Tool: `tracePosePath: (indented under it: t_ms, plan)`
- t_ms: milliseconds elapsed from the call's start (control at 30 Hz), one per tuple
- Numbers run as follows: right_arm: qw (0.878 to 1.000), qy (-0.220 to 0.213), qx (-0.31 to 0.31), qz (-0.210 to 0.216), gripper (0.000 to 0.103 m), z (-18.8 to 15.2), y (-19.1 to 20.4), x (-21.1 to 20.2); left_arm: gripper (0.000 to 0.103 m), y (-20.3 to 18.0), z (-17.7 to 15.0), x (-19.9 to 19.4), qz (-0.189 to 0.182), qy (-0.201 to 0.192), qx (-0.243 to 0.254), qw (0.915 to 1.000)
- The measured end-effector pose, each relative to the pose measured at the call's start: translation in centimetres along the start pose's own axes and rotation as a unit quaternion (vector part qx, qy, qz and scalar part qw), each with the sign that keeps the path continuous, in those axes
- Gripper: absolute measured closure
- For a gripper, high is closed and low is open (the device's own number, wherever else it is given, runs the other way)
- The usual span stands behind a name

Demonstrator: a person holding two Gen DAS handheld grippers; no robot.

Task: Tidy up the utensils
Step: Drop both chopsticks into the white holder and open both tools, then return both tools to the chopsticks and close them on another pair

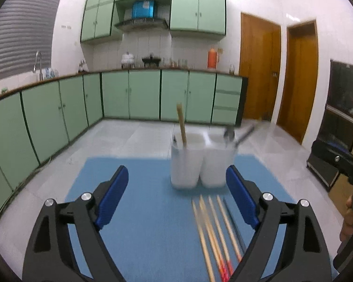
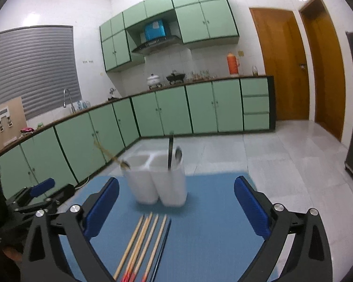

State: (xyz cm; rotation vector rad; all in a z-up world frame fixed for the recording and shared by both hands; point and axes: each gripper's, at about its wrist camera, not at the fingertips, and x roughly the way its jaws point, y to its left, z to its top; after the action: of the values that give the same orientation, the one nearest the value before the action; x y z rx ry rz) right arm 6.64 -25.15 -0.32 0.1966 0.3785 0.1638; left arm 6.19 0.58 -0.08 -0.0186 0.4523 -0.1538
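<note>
Standing on a blue mat (image 1: 141,223) that covers the worktop, a white two-compartment utensil holder (image 1: 201,164) occupies the far middle of the surface in both views. The chopsticks (image 1: 214,230) lie loose on the mat in front of the holder, side by side, with one dark stick at the right of the bundle; red-marked ends show at the bottom edge.

Left wrist view: the left gripper (image 1: 177,196) has its blue fingers (image 1: 114,196) spread wide, nothing between them but bare mat, the chopsticks lying toward the right-hand finger. A wooden handle (image 1: 182,125) stands upright in the holder's left compartment; metal utensils (image 1: 235,136), blurred, lean out of the right one. At the right border a hand (image 1: 349,213) grips the other tool's black body.

Right wrist view: the right gripper (image 2: 176,204) is likewise wide open and empty, with the chopsticks (image 2: 148,242) just inside its left finger. Here the holder (image 2: 157,181) shows a dark handle (image 2: 170,150) and a spoon bowl (image 2: 178,155) in the right compartment, details smeared in the other view. The left gripper (image 2: 44,192) appears at the left edge, beside the mat.
</note>
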Motion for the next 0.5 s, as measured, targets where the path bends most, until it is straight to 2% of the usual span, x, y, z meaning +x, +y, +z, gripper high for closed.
tracePosePath:
  t_ms: [200, 367, 500]
  plan:
    - [0.998, 0.048, 0.027, -0.011, 0.008, -4.3, -0.7, -0.2, 0.021, -0.5, -4.9, 1.6, 0.002, 0.091, 0.014, 0.9958]
    - [0.996, 0.074, 0.041, -0.018, 0.01, -6.6, -1.1, -0.4, 0.024, -0.8, -8.0, 3.2, 0.003, 0.161, 0.025, 0.9866]
    - [0.995, 0.089, 0.045, -0.017, 0.015, -7.7, -1.2, -0.6, 0.027, -1.5, -9.0, 3.9, -0.004, 0.187, 0.027, 0.9819]
